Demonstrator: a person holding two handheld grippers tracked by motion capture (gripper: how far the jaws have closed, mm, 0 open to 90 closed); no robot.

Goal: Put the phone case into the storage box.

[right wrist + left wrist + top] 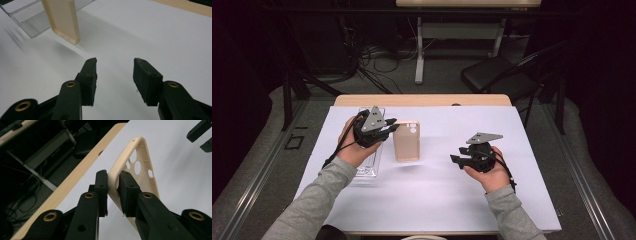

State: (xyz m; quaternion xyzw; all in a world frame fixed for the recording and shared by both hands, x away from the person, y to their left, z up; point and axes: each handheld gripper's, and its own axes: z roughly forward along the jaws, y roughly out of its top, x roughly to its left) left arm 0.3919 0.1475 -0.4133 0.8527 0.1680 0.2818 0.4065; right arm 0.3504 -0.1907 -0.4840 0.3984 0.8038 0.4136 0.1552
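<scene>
A beige phone case (406, 140) hangs above the white table cover, held by one edge. My left gripper (391, 127) is shut on that edge; in the left gripper view its two pads (102, 185) pinch the case's rim (113, 178), with the camera cutouts (137, 167) beyond. The right gripper view has the case (63, 18) tilted and lifted, casting a shadow. My right gripper (457, 160) hovers to the right of the case, jaws open and empty (114, 75).
A clear plastic tray (368, 167) lies under my left hand, seen again as the clear tray (27, 22). The white cover (437, 195) spans the wooden table (422, 100). A black chair (497, 75) and a table leg stand beyond.
</scene>
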